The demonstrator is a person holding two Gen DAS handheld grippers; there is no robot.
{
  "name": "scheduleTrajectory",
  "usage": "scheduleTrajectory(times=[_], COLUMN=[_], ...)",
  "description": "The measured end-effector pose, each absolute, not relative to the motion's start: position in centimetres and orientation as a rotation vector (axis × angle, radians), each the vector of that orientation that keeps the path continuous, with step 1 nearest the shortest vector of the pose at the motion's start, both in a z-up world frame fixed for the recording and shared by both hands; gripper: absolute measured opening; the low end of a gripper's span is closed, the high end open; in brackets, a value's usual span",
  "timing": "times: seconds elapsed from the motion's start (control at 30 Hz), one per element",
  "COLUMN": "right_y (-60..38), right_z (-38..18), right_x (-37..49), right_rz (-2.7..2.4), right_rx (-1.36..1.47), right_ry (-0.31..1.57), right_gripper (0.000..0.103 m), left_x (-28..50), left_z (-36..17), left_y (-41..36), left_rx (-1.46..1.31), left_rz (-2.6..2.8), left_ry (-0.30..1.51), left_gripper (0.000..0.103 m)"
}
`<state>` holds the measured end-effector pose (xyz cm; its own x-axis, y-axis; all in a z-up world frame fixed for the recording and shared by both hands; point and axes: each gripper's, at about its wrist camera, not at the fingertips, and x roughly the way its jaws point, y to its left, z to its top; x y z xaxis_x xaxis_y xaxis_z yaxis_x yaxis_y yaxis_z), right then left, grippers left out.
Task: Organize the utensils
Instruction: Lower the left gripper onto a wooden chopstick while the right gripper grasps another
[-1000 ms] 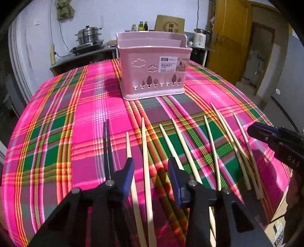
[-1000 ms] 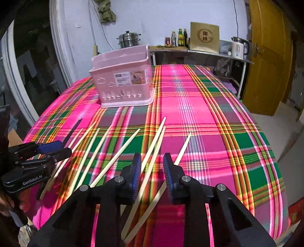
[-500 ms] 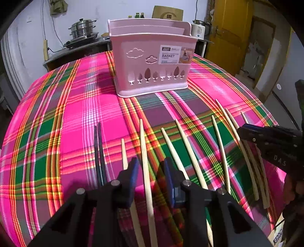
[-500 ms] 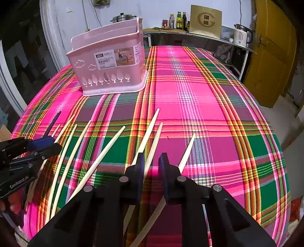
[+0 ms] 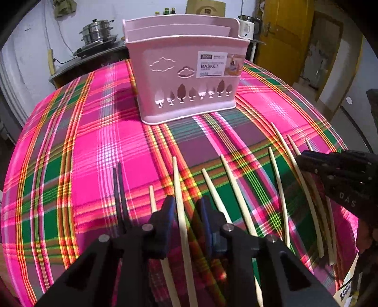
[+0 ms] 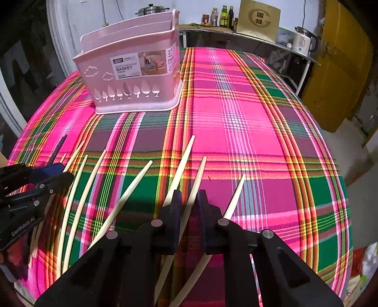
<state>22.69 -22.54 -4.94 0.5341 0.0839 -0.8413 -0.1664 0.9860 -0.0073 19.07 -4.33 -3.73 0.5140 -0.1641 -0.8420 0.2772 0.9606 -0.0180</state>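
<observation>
Both tools neared basket.

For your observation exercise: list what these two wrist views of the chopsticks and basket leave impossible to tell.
- Basket contents: both views, hidden by its walls.
- Chopstick near end, left view: covered by the left gripper.
- Chopstick in the right gripper: contact unclear.
- Label small print: too small.

The tablecloth is woven plaid cloth, matt, its threads showing. The basket is smooth pink plastic with a soft sheen and a glossy paper label. The pale chopsticks look like bare, dull wood; one dark pair looks lacquered. On the counter, steel pots gleam beside a cardboard box.
</observation>
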Motion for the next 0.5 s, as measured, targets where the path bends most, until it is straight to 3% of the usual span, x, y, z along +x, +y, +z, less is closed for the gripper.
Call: scheduleTrajectory(times=[0.17, 0.37, 0.5], right_y=[-22.5, -22.8, -23.2], right_z=[-4.9, -4.9, -4.7], right_x=[23.5, 23.9, 23.7], right_rz=[0.157, 0.166, 0.177], right_rx=[-0.09, -0.073, -0.053], right_ry=[1.014, 1.015, 1.009], right_gripper=[0.013, 0.008, 0.008], left_x=[20.2, 21.4, 21.6], left_z=[-3.7, -3.7, -3.5], left_y=[-4.5, -4.5, -4.4], left_rx=[0.134, 0.127, 0.105], left_rz=[-0.28, -0.264, -0.275], left_ry=[1.015, 1.022, 1.031], left_gripper=[0.021, 0.007, 0.006])
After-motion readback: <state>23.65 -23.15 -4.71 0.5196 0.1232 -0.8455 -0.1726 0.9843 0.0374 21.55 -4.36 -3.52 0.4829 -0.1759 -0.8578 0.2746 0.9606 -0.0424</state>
